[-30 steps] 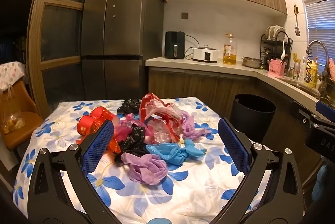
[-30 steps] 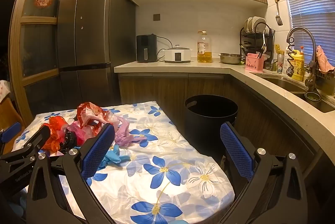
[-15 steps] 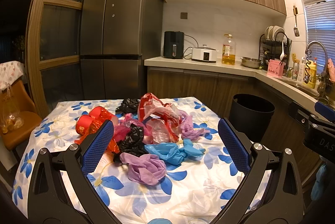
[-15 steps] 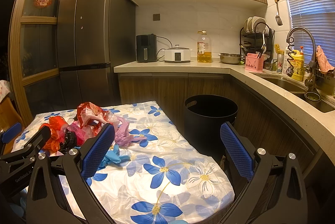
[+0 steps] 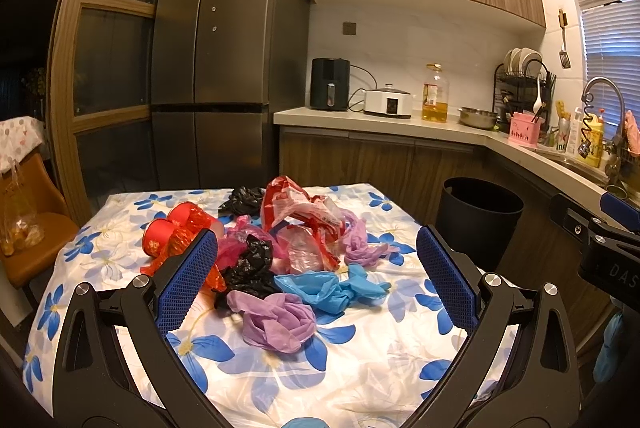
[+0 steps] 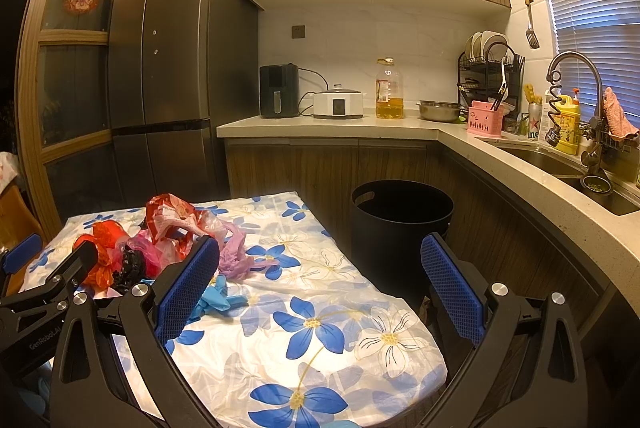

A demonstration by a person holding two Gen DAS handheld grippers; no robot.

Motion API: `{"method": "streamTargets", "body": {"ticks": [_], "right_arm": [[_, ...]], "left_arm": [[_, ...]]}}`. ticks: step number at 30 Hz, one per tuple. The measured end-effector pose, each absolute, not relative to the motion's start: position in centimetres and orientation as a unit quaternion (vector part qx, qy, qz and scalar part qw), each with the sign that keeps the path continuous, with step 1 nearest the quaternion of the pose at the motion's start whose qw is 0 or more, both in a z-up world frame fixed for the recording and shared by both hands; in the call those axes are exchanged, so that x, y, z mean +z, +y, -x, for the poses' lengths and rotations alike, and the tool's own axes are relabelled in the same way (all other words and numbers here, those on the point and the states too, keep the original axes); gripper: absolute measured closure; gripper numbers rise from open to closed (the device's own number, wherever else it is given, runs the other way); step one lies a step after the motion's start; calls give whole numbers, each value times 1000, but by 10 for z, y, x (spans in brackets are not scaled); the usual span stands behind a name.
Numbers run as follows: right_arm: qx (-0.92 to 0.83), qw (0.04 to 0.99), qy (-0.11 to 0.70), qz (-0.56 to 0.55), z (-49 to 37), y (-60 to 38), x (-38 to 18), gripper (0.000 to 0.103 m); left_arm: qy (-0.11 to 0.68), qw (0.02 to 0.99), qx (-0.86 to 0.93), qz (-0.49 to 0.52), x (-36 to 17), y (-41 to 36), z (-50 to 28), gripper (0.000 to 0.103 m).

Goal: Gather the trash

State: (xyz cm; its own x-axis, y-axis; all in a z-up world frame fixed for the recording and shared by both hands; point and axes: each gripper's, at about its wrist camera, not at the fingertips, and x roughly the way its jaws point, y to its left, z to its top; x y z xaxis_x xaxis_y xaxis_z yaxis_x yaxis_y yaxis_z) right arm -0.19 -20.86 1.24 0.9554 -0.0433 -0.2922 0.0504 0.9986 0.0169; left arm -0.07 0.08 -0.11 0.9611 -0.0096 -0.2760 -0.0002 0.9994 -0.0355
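A heap of crumpled plastic bags (image 5: 288, 252) lies on the flower-patterned tablecloth (image 5: 360, 368): purple (image 5: 276, 320), blue (image 5: 324, 286), black, pink and red-and-white ones, with red wrapping (image 5: 172, 232) at its left. My left gripper (image 5: 316, 276) hangs open above the table's near side, nothing between its blue pads. In the right wrist view the heap (image 6: 160, 240) sits at the left, and my right gripper (image 6: 320, 284) stands open over the table's right part. A black trash bin (image 6: 400, 228) stands on the floor past the table's right edge.
The bin (image 5: 478, 216) stands between the table and the wooden counter cabinets (image 6: 520, 240). A steel fridge (image 5: 224, 67) stands behind the table. A brown chair (image 5: 28, 228) holds a bag at the left. The counter carries appliances, an oil bottle (image 6: 388, 89) and a sink (image 6: 580, 171).
The left wrist view has shifted slightly, and the heap sits a little lower and nearer. The right gripper has stayed still. Both remain open.
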Motion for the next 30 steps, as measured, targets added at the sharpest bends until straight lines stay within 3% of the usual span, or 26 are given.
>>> {"method": "streamTargets", "body": {"ticks": [30], "right_arm": [[-25,988,149,-11,2,-207,14,5]], "left_arm": [[141,990,-3,18,2,-4,1,5]]}}
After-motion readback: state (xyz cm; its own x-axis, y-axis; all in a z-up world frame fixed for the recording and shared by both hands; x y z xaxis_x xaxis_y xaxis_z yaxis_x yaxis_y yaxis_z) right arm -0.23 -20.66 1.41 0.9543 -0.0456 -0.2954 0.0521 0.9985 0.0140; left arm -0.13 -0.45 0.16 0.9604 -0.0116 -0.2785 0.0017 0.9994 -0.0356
